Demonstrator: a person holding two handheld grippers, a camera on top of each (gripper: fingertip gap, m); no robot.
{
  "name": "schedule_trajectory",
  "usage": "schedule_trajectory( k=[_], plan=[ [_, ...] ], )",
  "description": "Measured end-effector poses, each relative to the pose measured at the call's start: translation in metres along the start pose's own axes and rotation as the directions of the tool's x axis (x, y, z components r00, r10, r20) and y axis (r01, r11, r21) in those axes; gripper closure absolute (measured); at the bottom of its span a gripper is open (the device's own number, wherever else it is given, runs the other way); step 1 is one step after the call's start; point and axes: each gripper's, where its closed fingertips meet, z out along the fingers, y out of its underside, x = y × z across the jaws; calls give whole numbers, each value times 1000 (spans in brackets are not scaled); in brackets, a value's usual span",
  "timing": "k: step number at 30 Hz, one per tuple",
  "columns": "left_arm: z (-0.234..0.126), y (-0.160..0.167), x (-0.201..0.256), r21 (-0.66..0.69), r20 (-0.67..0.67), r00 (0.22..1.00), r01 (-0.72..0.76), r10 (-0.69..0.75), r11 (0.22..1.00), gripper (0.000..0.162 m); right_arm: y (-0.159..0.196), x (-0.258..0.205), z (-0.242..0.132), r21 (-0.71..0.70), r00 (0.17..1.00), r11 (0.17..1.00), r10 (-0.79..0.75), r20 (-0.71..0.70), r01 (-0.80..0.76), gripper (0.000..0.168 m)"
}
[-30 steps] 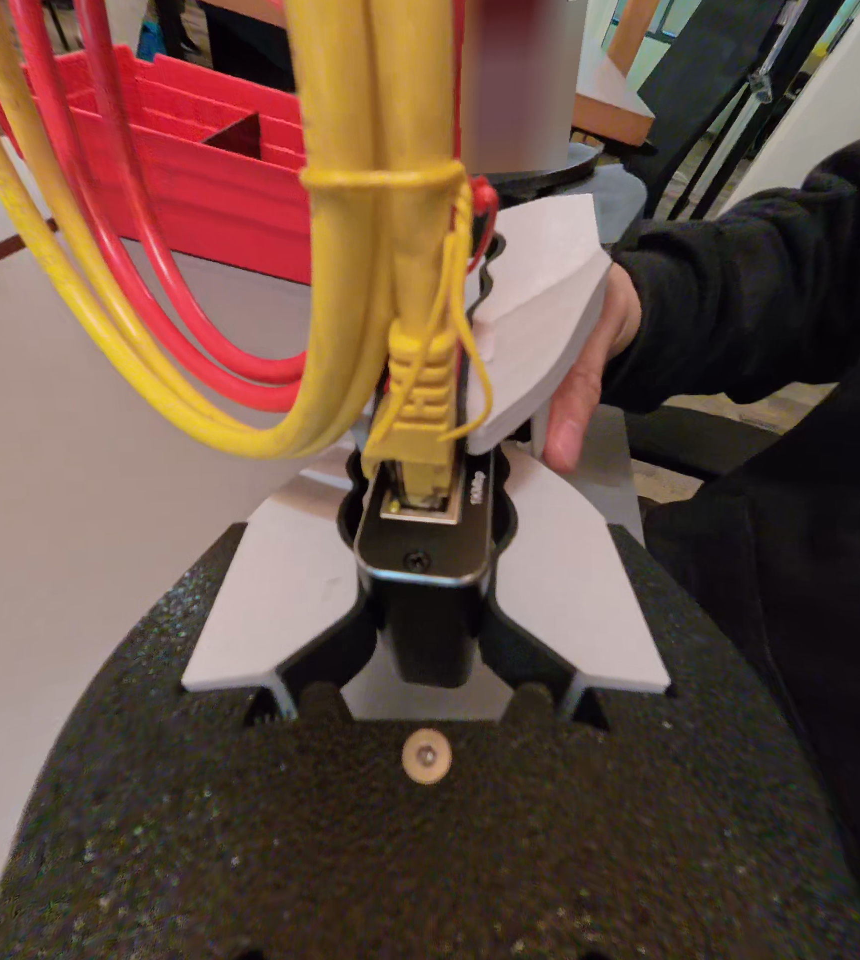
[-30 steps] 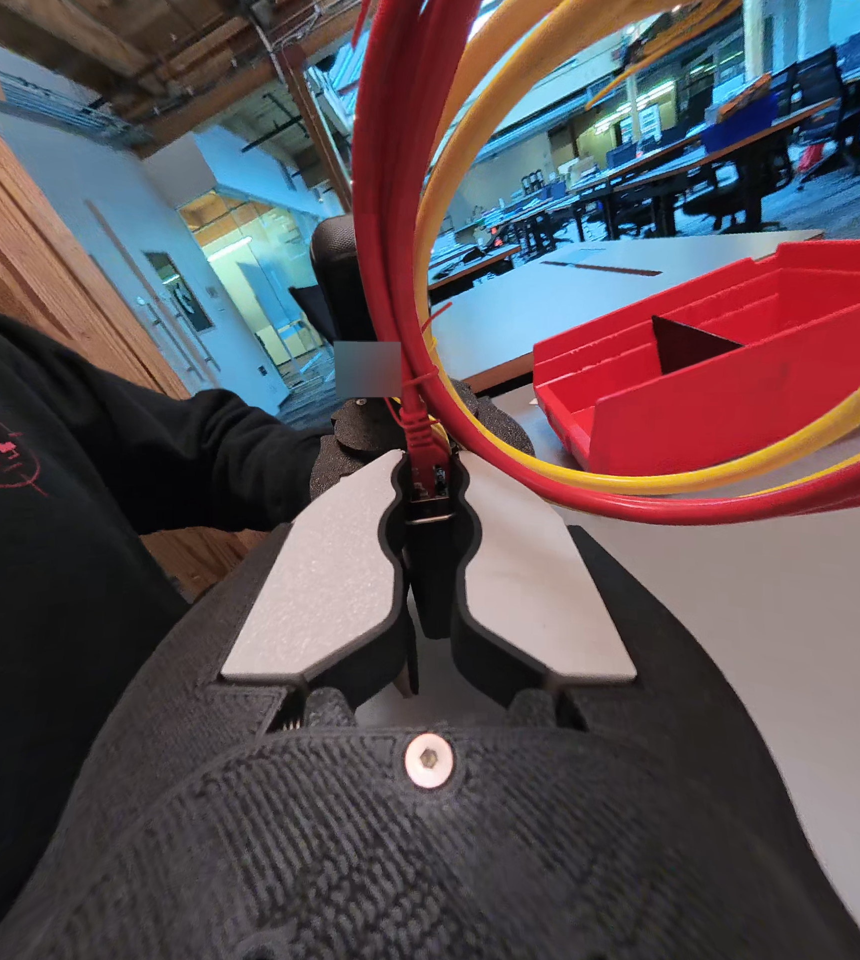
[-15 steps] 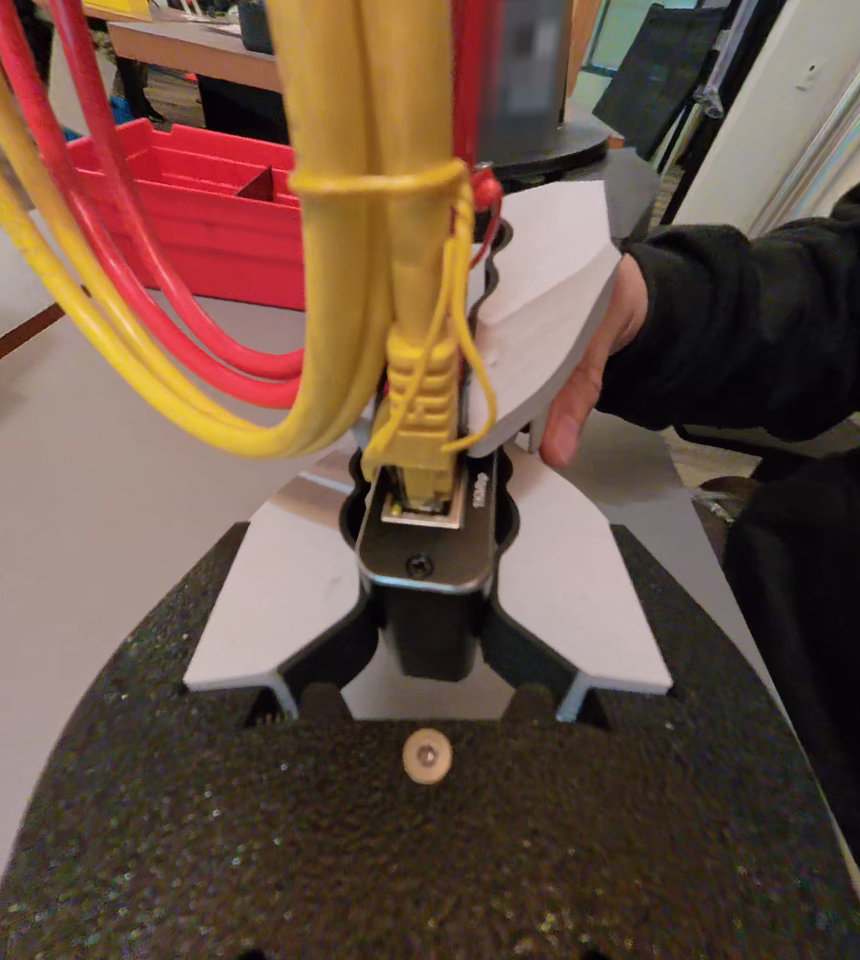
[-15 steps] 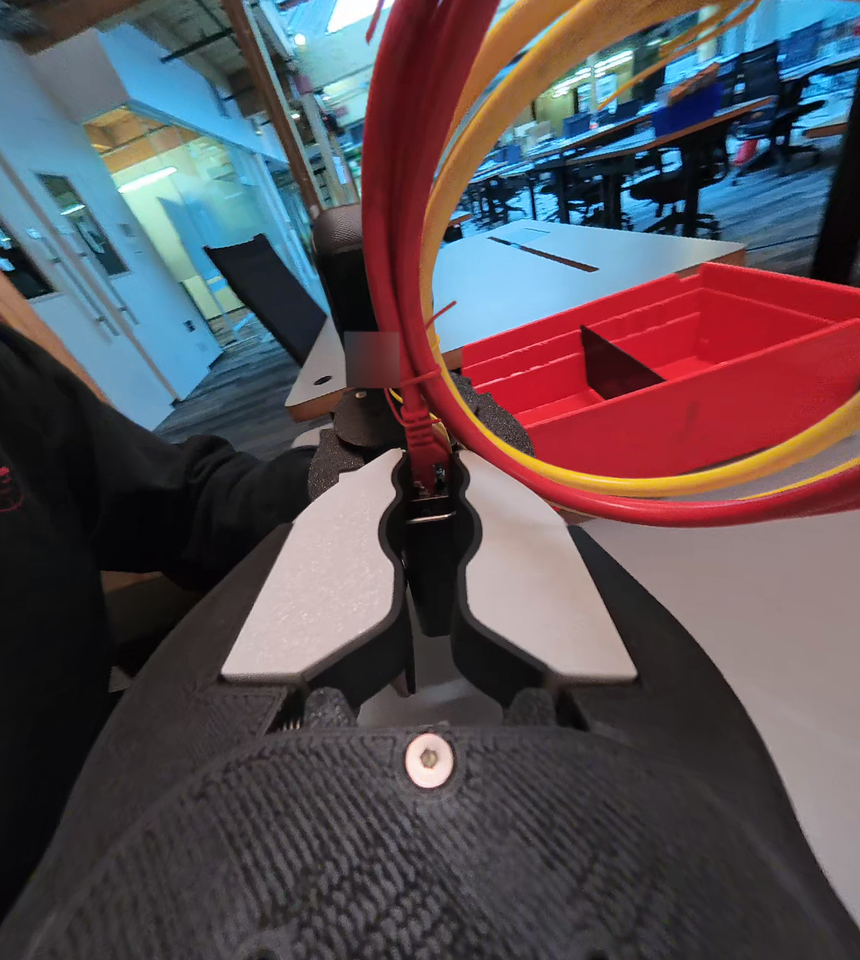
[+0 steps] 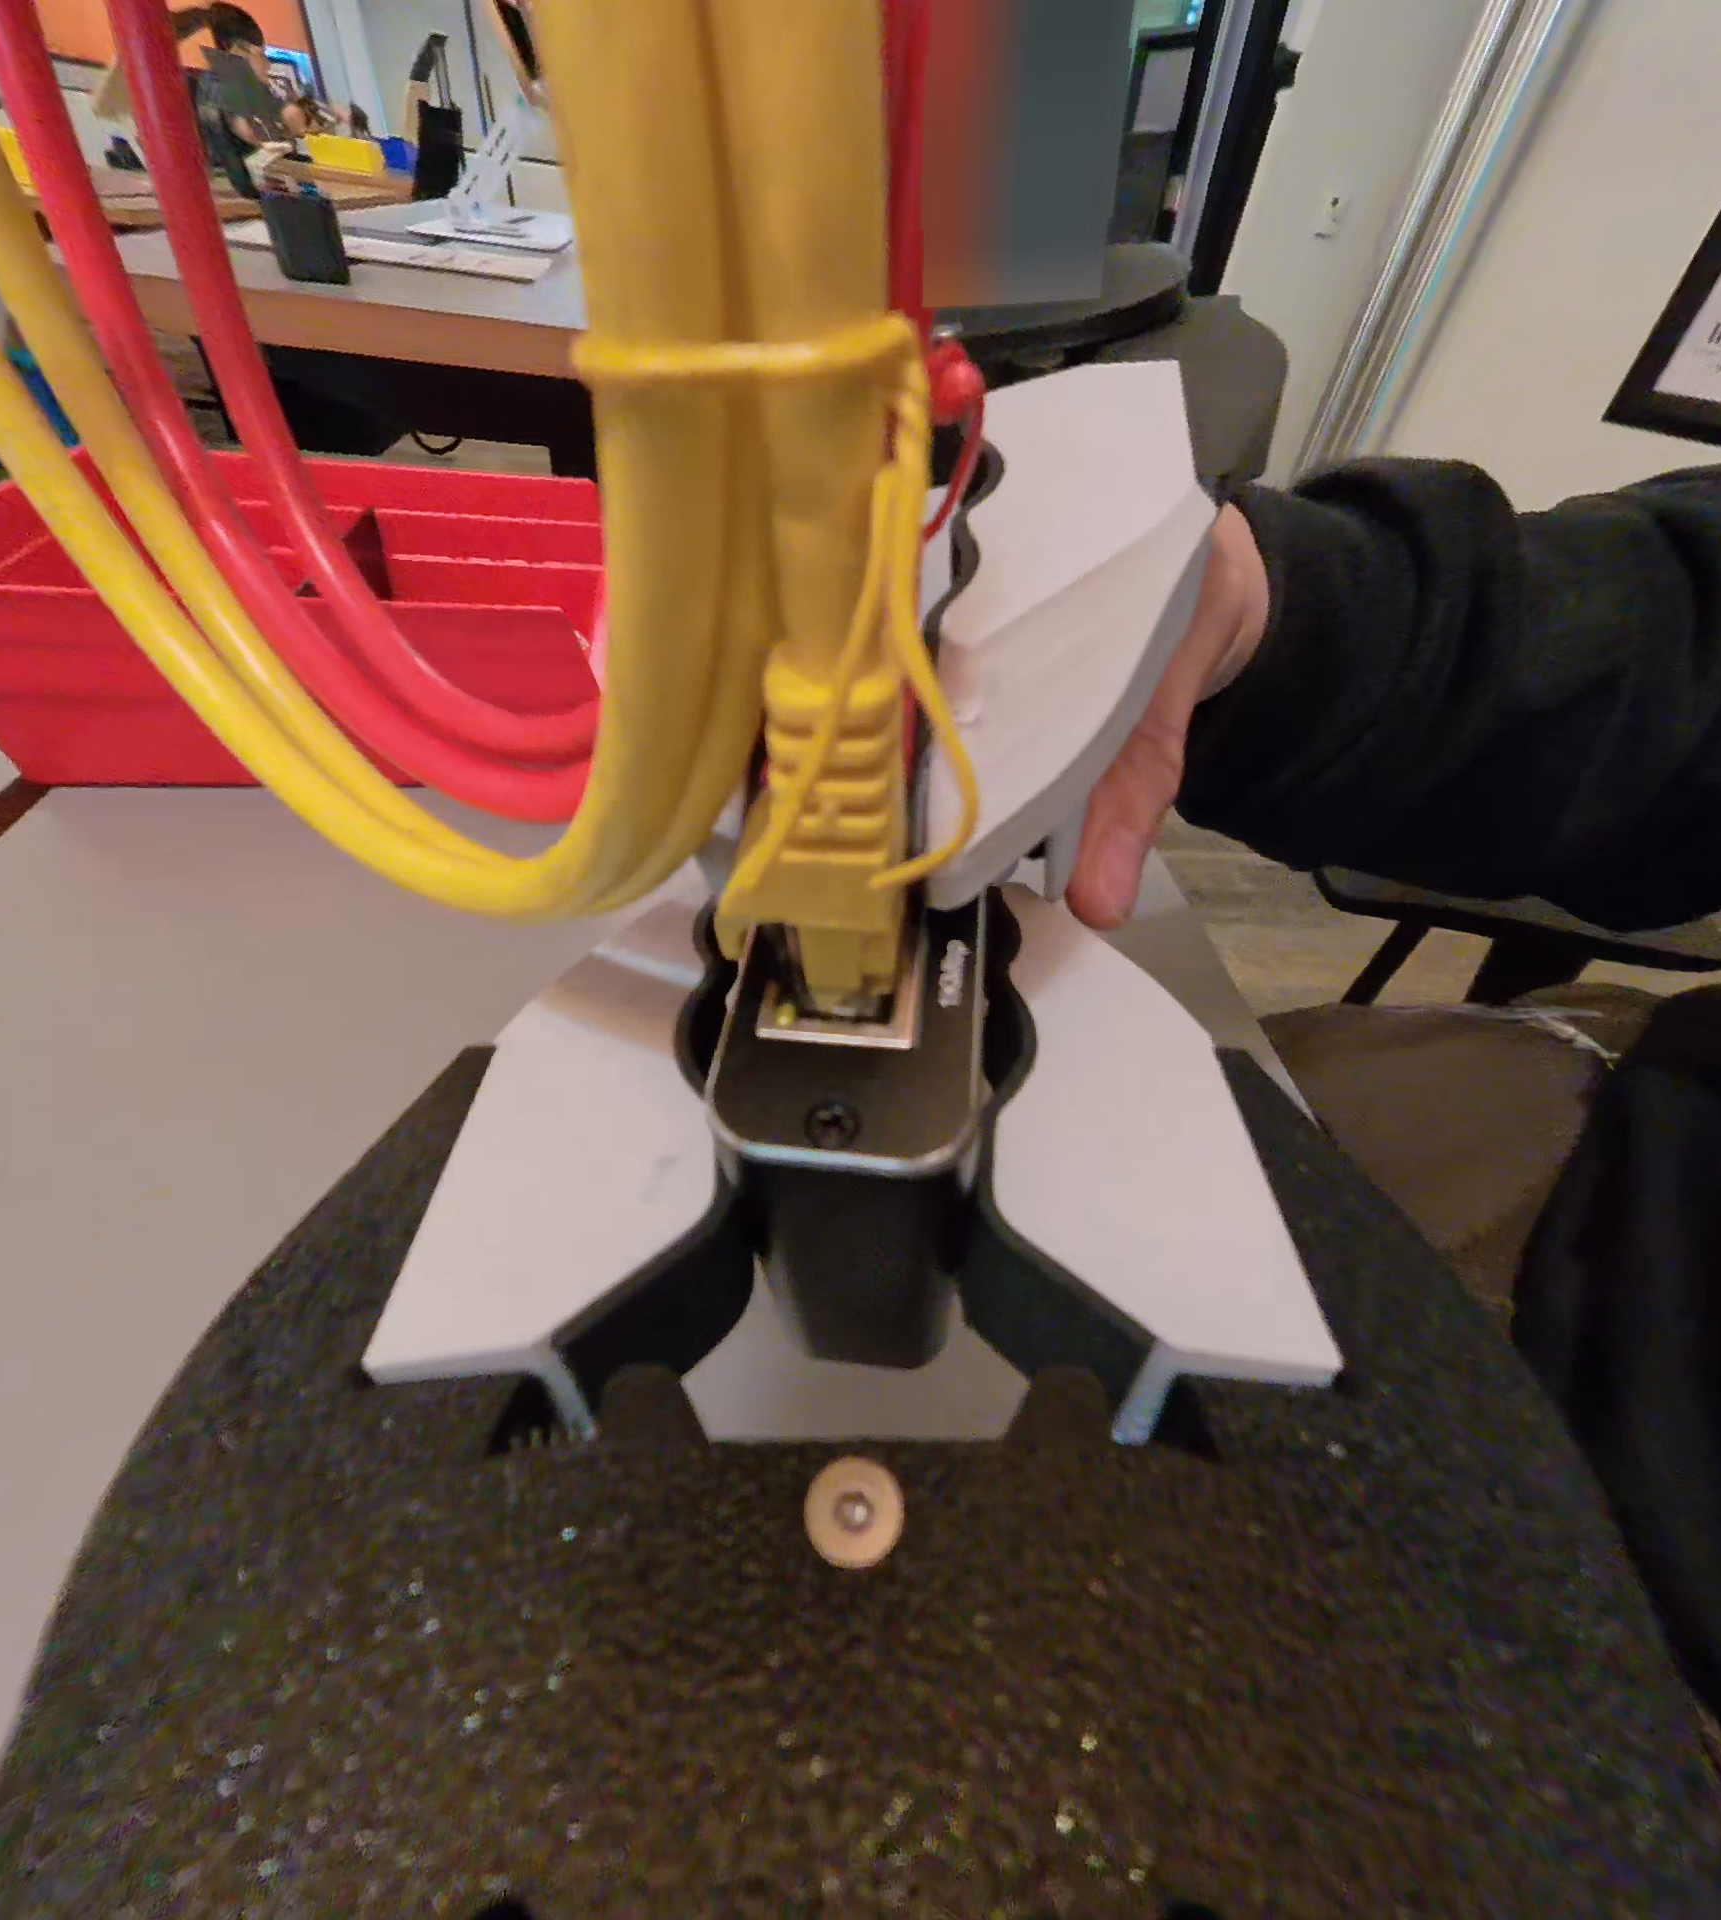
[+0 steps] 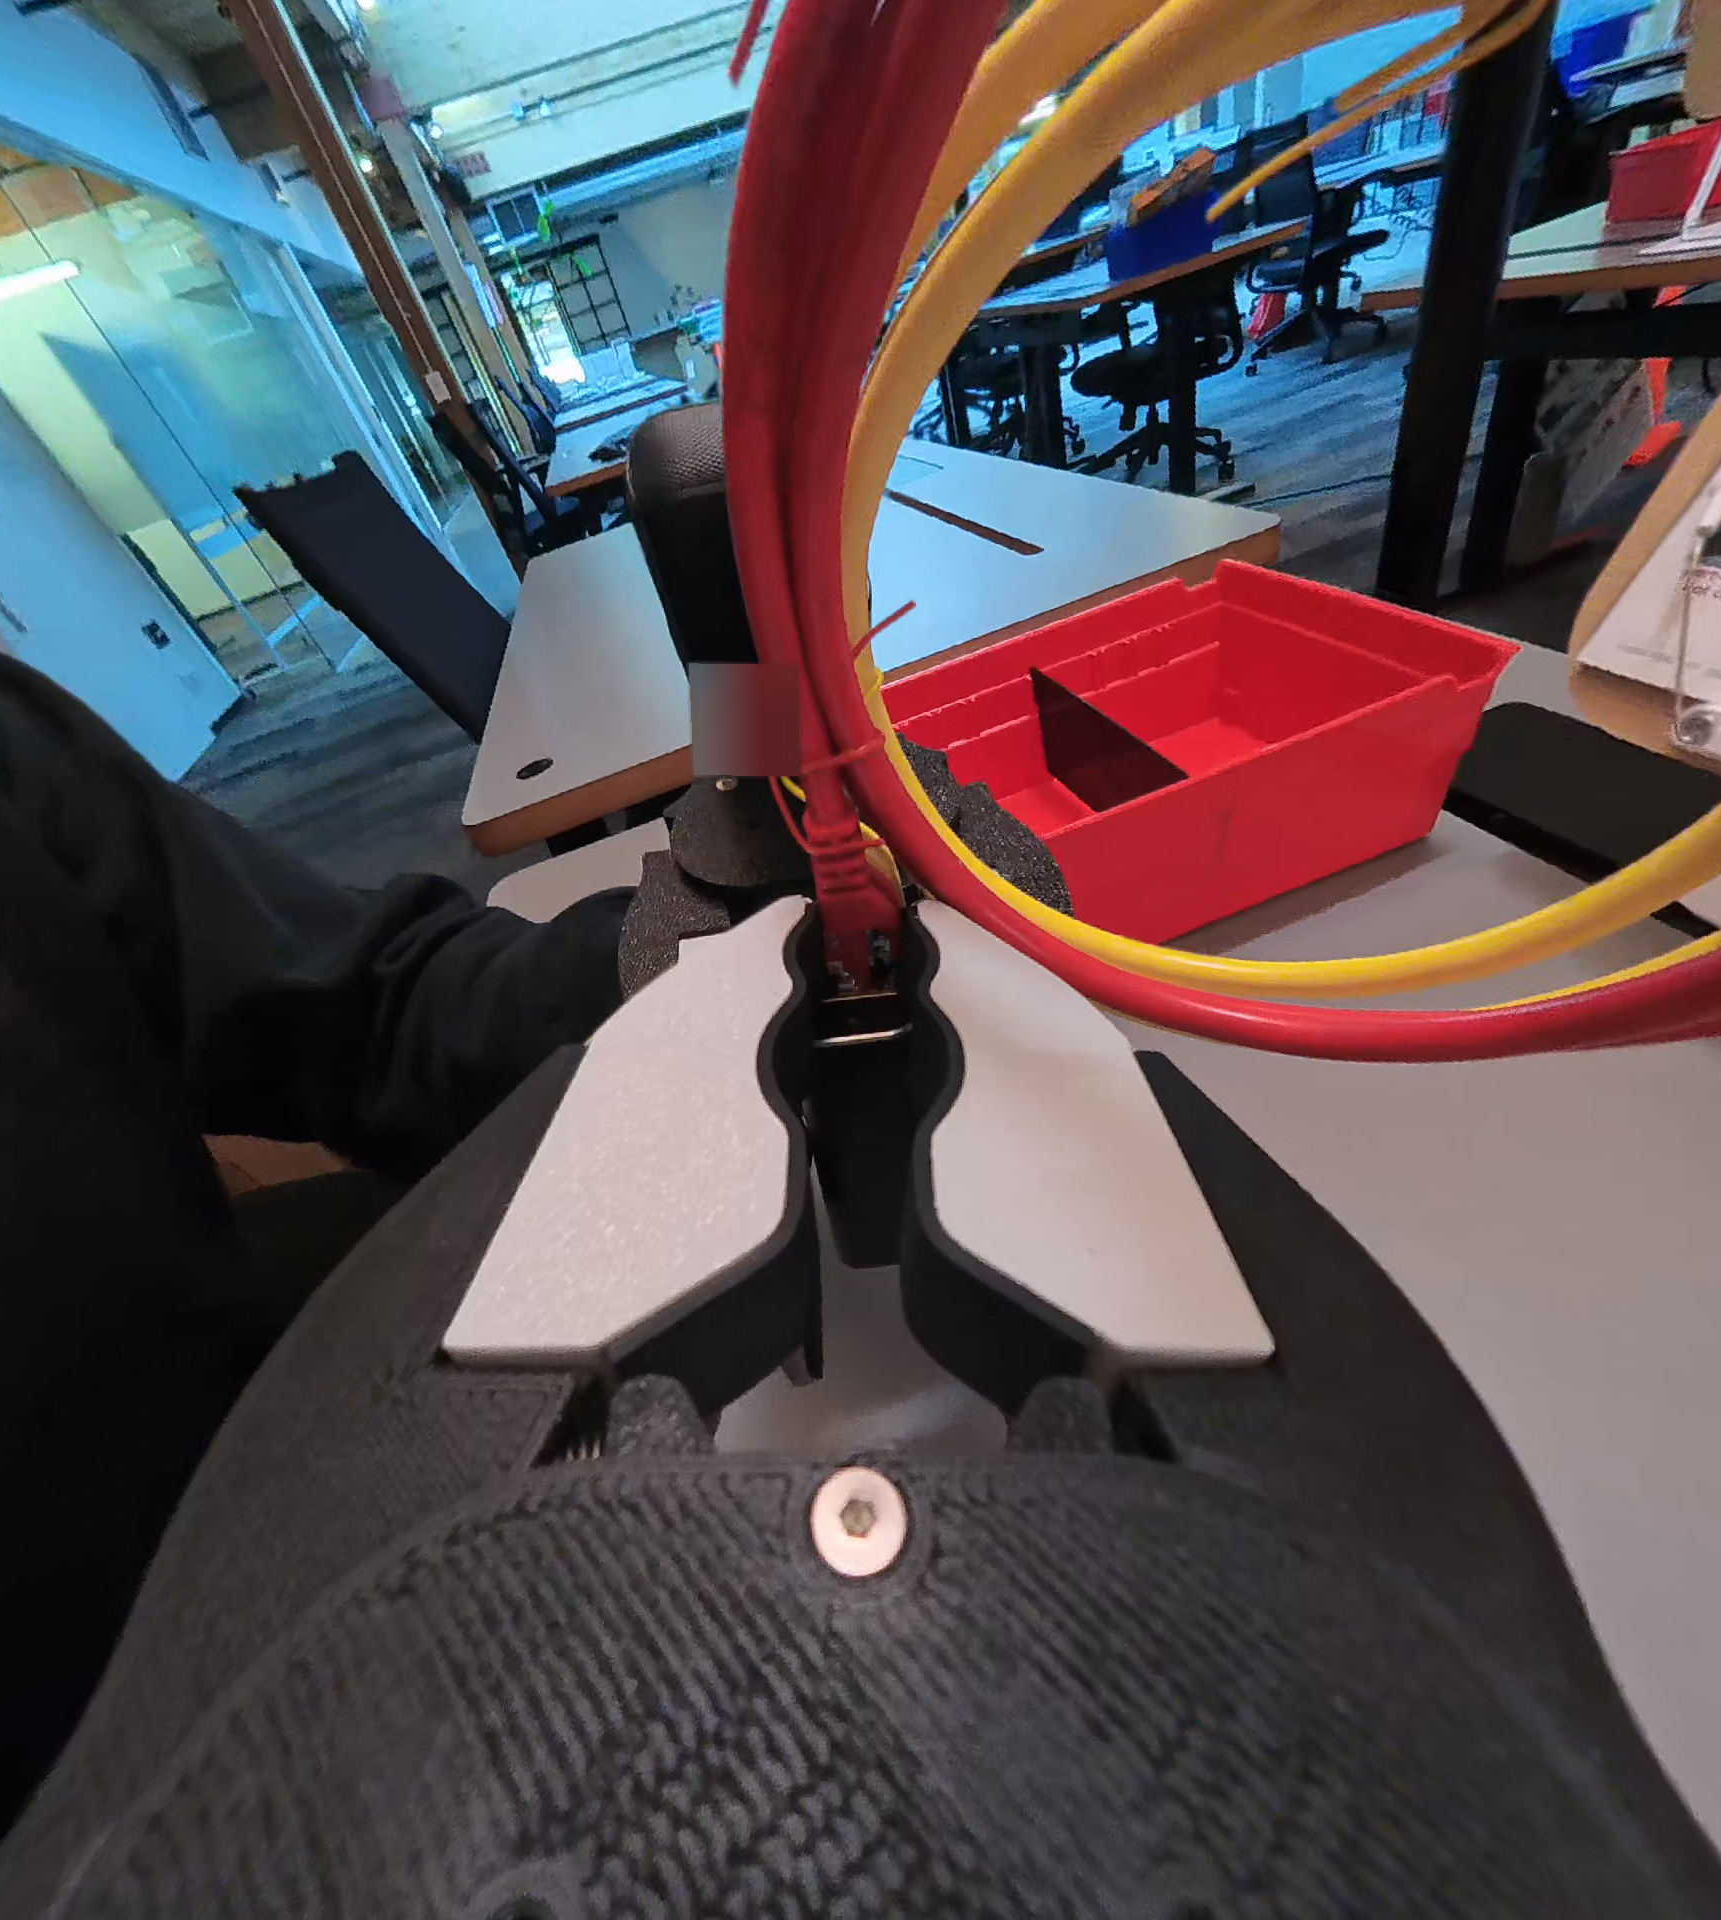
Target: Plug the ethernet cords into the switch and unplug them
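In the left wrist view my left gripper is shut on one end of the black switch, held above the table. A yellow plug sits in its near port, and the bundled yellow cord rises and loops left with the red cord. My right gripper's white finger and a hand close on the far end. In the right wrist view my right gripper is shut on the switch. A red plug sits in its port, with the red cord and yellow cord looping right.
A red divided bin stands on the white table; it also shows in the left wrist view. A clipboard stand is at the far right. A person's black sleeve lies beside the grippers. Desks and chairs fill the background. Across from one pair of fingers to the other is roughly 7 cm.
Both views have swung and risen, so the bin and background shifted. The grips on the switch and the two plugs in their ports look the same.
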Motion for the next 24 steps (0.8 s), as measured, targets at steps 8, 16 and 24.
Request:
schedule_trajectory(
  k=[8,16,24],
  plan=[
    [-3,9,13,-39,36,999,32,-31,999,116,6,-14,2,1,1000,1000,-9,15,9,154],
    [5,48,32,-68,130,977,176,-166,982,116,48,-29,-1,-59,994,998,-26,102,33,154],
    [21,48,27,-138,237,964,158,-122,978,116,47,-29,-22,-5,988,1000,28,151,-28,154]
  ],
)
